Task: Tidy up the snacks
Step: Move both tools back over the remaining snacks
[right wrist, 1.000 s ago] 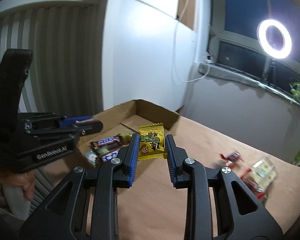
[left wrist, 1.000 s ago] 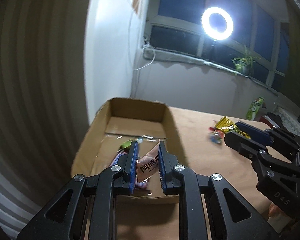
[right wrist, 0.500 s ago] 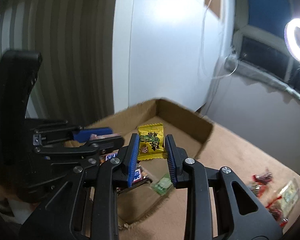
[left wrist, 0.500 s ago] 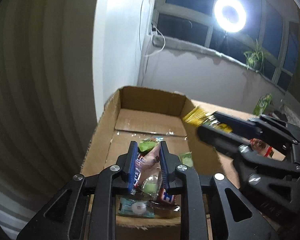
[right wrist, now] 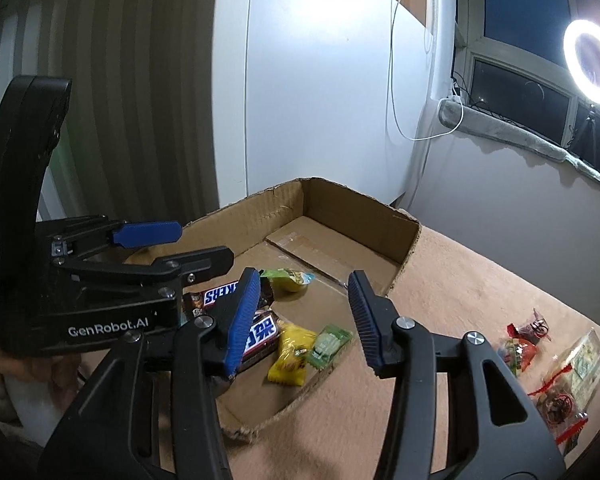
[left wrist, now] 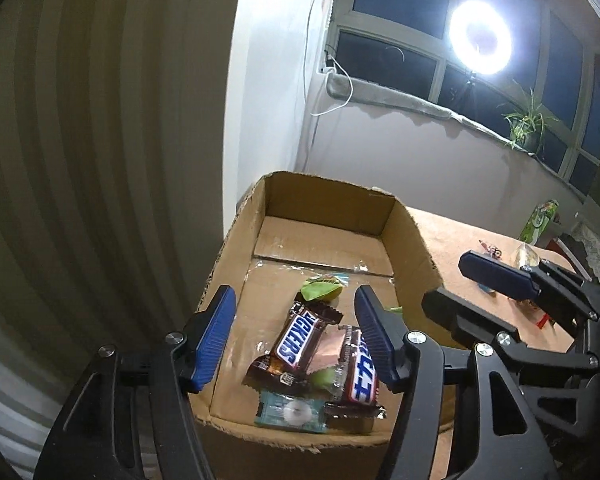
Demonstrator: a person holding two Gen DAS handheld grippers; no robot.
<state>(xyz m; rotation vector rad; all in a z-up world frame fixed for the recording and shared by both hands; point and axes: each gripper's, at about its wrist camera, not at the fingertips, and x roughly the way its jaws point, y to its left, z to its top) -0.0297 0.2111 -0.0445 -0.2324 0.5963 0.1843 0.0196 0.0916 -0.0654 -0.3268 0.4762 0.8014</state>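
Comparing with a moment ago, both grippers have let go: the left gripper (left wrist: 294, 334), which pinched a pinkish snack packet, has just been opening its blue-padded fingers and now stands spread over the shallow brown cardboard box (left wrist: 410, 236), nothing pressed between its pads. The right gripper (right wrist: 306, 320) likewise has just been opening, and the yellow candy packet (right wrist: 291, 354) it carried now lies on the box floor beside a small green packet (right wrist: 329, 345).

Under the box runs a tan cloth-covered table (right wrist: 480, 292), set against a white wall (right wrist: 320, 80) and a dark window with a bright ring light (right wrist: 590, 62) on the sill side.

Inside the box lie two brown Snickers bars (left wrist: 300, 338), a pale pink packet (left wrist: 330, 354), a teal wrapped sweet (left wrist: 290, 414) and a green-wrapped snack (left wrist: 320, 290). Well apart on the cloth, red-wrapped sweets (right wrist: 520, 344) and a clear packet (right wrist: 584, 358) remain loose. A potted plant (left wrist: 524, 128) stands on the windowsill. A person's hand (right wrist: 32, 368) grips the left tool.
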